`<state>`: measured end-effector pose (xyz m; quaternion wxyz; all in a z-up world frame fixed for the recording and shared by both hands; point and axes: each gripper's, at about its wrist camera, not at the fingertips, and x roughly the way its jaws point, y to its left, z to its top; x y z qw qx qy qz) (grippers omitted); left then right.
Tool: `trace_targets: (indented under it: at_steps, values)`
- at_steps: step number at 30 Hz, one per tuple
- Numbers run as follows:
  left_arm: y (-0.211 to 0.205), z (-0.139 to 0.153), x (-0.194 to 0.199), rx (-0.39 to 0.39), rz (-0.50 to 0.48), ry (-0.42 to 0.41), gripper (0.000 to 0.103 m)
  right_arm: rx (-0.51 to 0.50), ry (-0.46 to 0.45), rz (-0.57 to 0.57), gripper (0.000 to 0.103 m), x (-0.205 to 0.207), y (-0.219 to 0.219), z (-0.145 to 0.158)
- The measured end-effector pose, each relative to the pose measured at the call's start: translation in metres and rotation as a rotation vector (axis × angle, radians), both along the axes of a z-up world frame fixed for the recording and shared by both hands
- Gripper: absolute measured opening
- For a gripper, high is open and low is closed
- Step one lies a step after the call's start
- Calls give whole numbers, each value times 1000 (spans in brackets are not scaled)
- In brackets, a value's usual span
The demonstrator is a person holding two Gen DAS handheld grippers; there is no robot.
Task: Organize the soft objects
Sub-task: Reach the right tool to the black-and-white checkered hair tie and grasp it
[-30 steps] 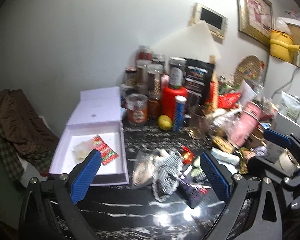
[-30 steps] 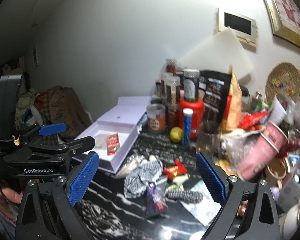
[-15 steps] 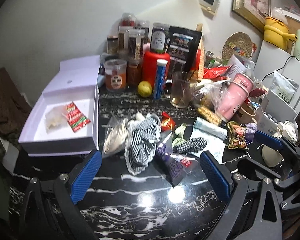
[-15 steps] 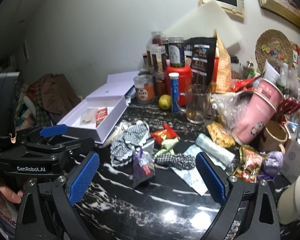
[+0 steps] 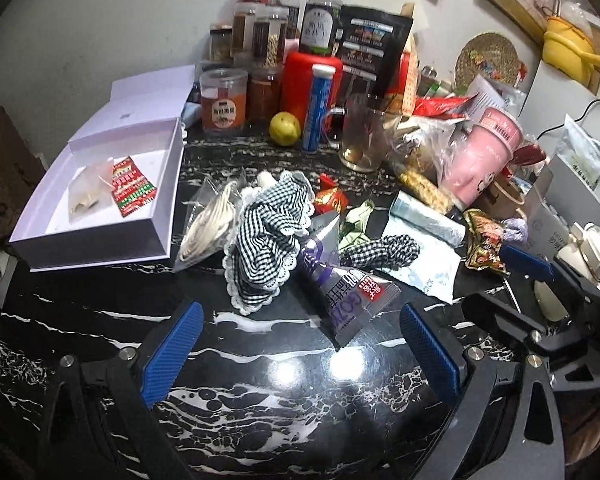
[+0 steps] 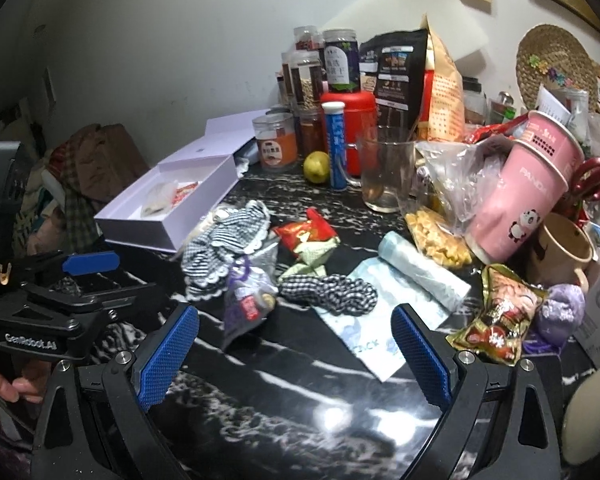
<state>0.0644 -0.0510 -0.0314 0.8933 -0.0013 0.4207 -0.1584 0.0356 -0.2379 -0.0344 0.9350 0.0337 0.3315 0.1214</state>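
Left wrist view, from left to right: white open box (image 5: 100, 216) at the table's left edge, holding a clear sachet (image 5: 86, 194) and a red printed packet (image 5: 133, 186) beside it. Just right of the box, a clear bag of pale coiled cord (image 5: 208, 228), touching a bunched black-and-white gingham cloth (image 5: 266, 240) with scalloped lace trim. Against the cloth's right side, a silver-and-purple foil pouch (image 5: 346, 292), lying flat on the black marble tabletop (image 5: 260, 380). Further right, a smaller checked scrunchie (image 5: 380, 254) resting partly on a white printed sheet (image 5: 424, 264). Left gripper (image 5: 300, 356) low over bare tabletop, near side of the pile, jaws spread wide, nothing between the blue pads (image 5: 172, 354).

Right wrist view, same order: left gripper (image 6: 60, 280) seen side-on at the left edge, gingham cloth (image 6: 224, 244), foil pouch (image 6: 246, 302), checked scrunchie (image 6: 332, 294), a pale rolled bag (image 6: 424, 272), then a gold-and-red snack packet (image 6: 500, 312) and a lilac soft lump (image 6: 562, 310) at the far right, below a tilted pink paper cup (image 6: 524, 188). Right gripper (image 6: 296, 356) likewise released and empty, hovering near the scrunchie without touching it.
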Motion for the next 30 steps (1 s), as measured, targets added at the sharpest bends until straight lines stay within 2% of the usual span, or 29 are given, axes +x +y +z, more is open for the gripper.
trace_targets:
  at_steps: [9,16,22,24,26,30]
  values:
    - [-13,-16,23,4,54,54,100,-8,70,40,97,47,-28,-25]
    - [-24,-23,41,0,60,79,100,-18,111,126,96,81,-29,-42]
    - [-32,-28,52,37,44,94,100,-42,123,199,96,103,-20,-52]
    - [-33,-28,54,40,41,93,100,-38,129,222,93,108,-17,-55]
    - [-35,-30,56,51,38,95,100,-44,136,243,84,112,-14,-58]
    - [-37,-34,56,59,29,105,100,-130,147,303,72,113,-1,-66]
